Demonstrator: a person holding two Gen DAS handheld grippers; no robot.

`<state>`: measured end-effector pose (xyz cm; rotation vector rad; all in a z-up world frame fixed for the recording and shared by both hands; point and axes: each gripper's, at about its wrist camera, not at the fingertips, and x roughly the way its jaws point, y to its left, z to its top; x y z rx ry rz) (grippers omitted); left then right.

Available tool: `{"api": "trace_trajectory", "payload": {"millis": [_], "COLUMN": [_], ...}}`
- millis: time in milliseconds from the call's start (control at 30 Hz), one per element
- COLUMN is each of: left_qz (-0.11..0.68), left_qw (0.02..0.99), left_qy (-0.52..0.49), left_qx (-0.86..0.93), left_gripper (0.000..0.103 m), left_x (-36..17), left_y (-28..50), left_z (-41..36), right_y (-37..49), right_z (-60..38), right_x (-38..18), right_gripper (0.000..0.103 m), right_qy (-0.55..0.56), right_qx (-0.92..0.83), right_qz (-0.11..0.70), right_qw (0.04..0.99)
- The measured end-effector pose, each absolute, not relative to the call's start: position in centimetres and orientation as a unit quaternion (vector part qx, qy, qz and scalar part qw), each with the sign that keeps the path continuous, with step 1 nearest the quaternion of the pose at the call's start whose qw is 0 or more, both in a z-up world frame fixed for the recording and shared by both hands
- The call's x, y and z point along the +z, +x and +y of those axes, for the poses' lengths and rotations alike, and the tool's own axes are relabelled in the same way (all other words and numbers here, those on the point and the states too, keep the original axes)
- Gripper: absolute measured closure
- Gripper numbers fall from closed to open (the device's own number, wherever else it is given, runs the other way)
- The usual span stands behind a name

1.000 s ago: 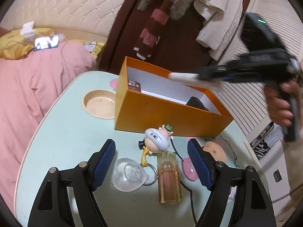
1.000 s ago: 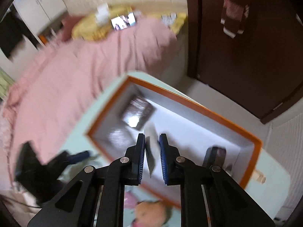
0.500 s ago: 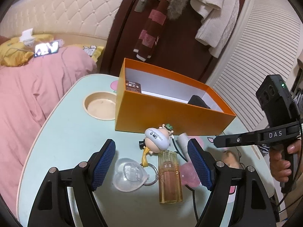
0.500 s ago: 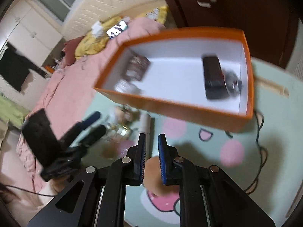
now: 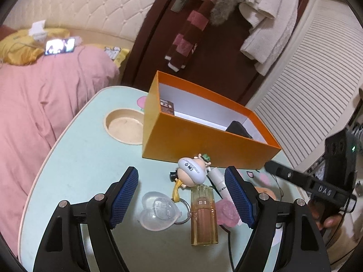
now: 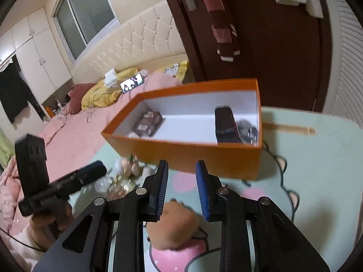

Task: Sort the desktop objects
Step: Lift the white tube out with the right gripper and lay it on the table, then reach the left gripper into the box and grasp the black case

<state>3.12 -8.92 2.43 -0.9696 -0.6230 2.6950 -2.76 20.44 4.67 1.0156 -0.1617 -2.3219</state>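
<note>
My left gripper [image 5: 181,174] hovers open over a cluster on the mint table [image 5: 79,170]: a cartoon figure keychain [image 5: 192,173], a clear heart-shaped case [image 5: 158,210], an amber bottle [image 5: 204,217], a pink rose piece [image 5: 226,210] and a white tube [image 5: 219,181]. Behind them stands the orange box [image 6: 192,156], holding a brown pack [image 6: 148,122], a black case [image 6: 224,124] and a small dark item [image 6: 247,131]. My right gripper [image 6: 181,166] is low in front of the box, its jaws opening with nothing gripped. A peach soft toy [image 6: 174,224] lies under its fingers.
A round recessed cup holder [image 5: 123,127] sits left of the box. A black cable [image 6: 270,149] runs across the table's right part. A pink-covered bed [image 5: 45,104] borders the table's left side, with a dark door [image 6: 272,45] behind. A hand [image 6: 45,222] holds the left gripper.
The right gripper came down from above the box, shut on the white tube. The tube now lies by the figure. The right gripper drew back right and its jaws have parted. The left stayed still.
</note>
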Motion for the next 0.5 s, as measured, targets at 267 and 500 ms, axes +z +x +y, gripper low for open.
{"api": "trace_trajectory", "payload": {"millis": [267,500], "left_qz": [-0.173,-0.100], "left_qw": [0.116,0.133], "left_qy": [-0.342,-0.405], "left_qx": [0.916,0.899], "left_gripper": [0.025,0.025], "left_x": [8.0,10.9], "left_y": [-0.1,-6.5], "left_z": [-7.1,-1.9], "right_y": [-2.5,-1.6], "right_z": [22.4,25.3], "right_x": [3.0,3.6], "right_gripper": [0.069,0.022], "right_qy": [0.387,0.355], "right_qx": [-0.875,-0.882], "right_qz": [-0.123,-0.175], "right_qw": [0.262,0.257]}}
